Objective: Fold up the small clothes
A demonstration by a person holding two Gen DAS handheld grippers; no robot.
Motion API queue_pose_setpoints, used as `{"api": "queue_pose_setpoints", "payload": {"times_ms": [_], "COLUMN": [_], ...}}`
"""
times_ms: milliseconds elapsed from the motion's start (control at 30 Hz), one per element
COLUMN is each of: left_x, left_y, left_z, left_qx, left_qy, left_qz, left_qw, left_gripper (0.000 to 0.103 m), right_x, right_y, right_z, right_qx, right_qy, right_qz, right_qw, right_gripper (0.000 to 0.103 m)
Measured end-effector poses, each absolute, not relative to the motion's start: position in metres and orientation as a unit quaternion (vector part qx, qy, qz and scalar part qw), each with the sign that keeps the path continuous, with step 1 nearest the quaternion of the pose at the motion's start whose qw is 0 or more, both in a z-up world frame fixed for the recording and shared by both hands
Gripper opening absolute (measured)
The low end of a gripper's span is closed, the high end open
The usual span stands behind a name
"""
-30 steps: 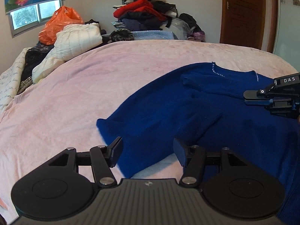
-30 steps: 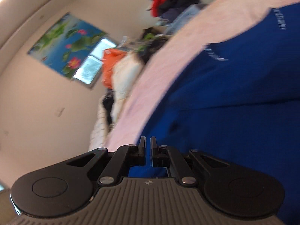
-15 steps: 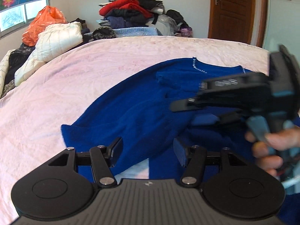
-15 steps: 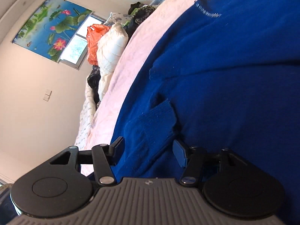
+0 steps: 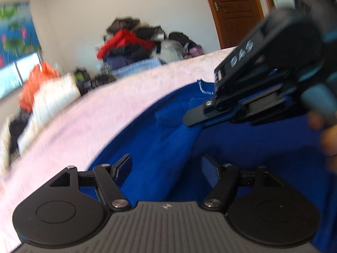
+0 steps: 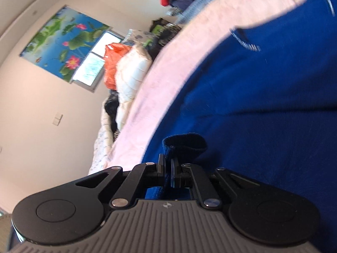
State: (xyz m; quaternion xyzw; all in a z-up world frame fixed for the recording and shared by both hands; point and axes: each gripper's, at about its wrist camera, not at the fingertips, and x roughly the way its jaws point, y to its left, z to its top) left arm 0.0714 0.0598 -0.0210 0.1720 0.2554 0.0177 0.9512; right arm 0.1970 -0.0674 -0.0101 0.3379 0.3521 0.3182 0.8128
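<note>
Left wrist view: the left tool (image 5: 166, 168) stands wide, its jaws opening, held low over the blue sweater (image 5: 160, 139). A raised fold of the sweater runs up between the two fingers, but the pads do not press on it. The sweater lies spread on the bed (image 5: 88, 118), which is covered in a pale pink blanket; the garment fills the lower right of the view. Above it, at right, the right tool (image 5: 193, 119) enters from the side — its tip sits on a lifted part of the sweater, and blue cloth shows along its jaws. A hand (image 5: 328, 135) holds its grip at the right edge. Beyond the bed's far side stands a pile of clothes (image 5: 130, 44), with an orange bag (image 5: 35, 84) and a white quilted bundle (image 5: 52, 99) to the left. The view is blurred.

Right wrist view: the right tool (image 6: 167, 169) is narrow, clamped on a small folded end of the blue sweater (image 6: 263, 105) — the ribbed cloth end rises just past the fingertips. The rest of the sweater lies on the bed (image 6: 172, 80), filling the right of the frame. A flower picture (image 6: 65, 44) hangs on the wall above a window (image 6: 94, 61).
</note>
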Motion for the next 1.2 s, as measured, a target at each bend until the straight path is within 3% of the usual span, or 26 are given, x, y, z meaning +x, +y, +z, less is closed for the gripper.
{"api": "queue_pose_setpoints", "payload": {"times_ms": [33, 67, 100, 200, 233, 300, 367, 400, 467, 733, 867, 967, 1067, 1133, 1167, 1200], "left_x": [0.074, 0.076, 0.079, 0.085, 0.085, 0.084, 0.083, 0.082, 0.081, 0.074, 0.060, 0.056, 0.052, 0.054, 0.056, 0.056], "left_y": [0.055, 0.051, 0.049, 0.043, 0.042, 0.043, 0.042, 0.042, 0.041, 0.035, 0.037, 0.041, 0.047, 0.052, 0.054, 0.056], "left_z": [-0.023, -0.024, -0.026, -0.030, -0.030, -0.030, -0.030, -0.030, -0.030, -0.028, -0.029, -0.025, -0.020, -0.017, -0.015, -0.015], "left_qx": [0.185, 0.197, 0.205, 0.207, 0.202, 0.198, 0.203, 0.203, 0.204, 0.205, 0.202, 0.180, 0.154, 0.138, 0.129, 0.123], "left_qy": [0.246, 0.241, 0.240, 0.257, 0.261, 0.258, 0.251, 0.248, 0.245, 0.229, 0.222, 0.219, 0.205, 0.207, 0.211, 0.217], "left_qz": [0.018, 0.017, 0.013, -0.006, -0.011, -0.010, -0.005, -0.002, -0.002, 0.002, 0.009, 0.017, 0.040, 0.048, 0.047, 0.044], "left_qw": [0.951, 0.950, 0.949, 0.944, 0.944, 0.946, 0.947, 0.947, 0.948, 0.951, 0.954, 0.959, 0.966, 0.967, 0.968, 0.967], "left_gripper": [0.071, 0.065, 0.044, 0.013, 0.008, 0.007, 0.007, 0.007, 0.007, 0.007, 0.007, 0.007, 0.007, 0.007, 0.007, 0.007], "right_x": [0.194, 0.191, 0.189, 0.184, 0.184, 0.184, 0.184, 0.182, 0.183, 0.207, 0.212, 0.212, 0.211, 0.209, 0.205, 0.200], "right_y": [-0.071, -0.075, -0.079, -0.090, -0.091, -0.094, -0.097, -0.099, -0.105, -0.093, -0.086, -0.085, -0.092, -0.102, -0.108, -0.114], "right_z": [-0.005, -0.002, -0.001, -0.005, -0.007, -0.010, -0.018, -0.023, -0.033, -0.065, -0.066, -0.058, -0.052, -0.056, -0.060, -0.062], "right_qx": [0.331, 0.328, 0.327, 0.331, 0.332, 0.337, 0.332, 0.335, 0.369, 0.487, 0.505, 0.485, 0.473, 0.497, 0.518, 0.539], "right_qy": [0.348, 0.345, 0.346, 0.354, 0.357, 0.367, 0.384, 0.394, 0.403, 0.415, 0.414, 0.410, 0.406, 0.417, 0.420, 0.408], "right_qz": [0.317, 0.317, 0.316, 0.319, 0.319, 0.317, 0.312, 0.307, 0.305, 0.322, 0.315, 0.310, 0.308, 0.287, 0.279, 0.290], "right_qw": [0.818, 0.820, 0.821, 0.815, 0.813, 0.807, 0.803, 0.799, 0.780, 0.698, 0.689, 0.708, 0.719, 0.704, 0.691, 0.678], "right_gripper": [0.009, 0.009, 0.009, 0.009, 0.009, 0.016, 0.029, 0.049, 0.065, 0.065, 0.054, 0.031, 0.031, 0.057, 0.085, 0.087]}}
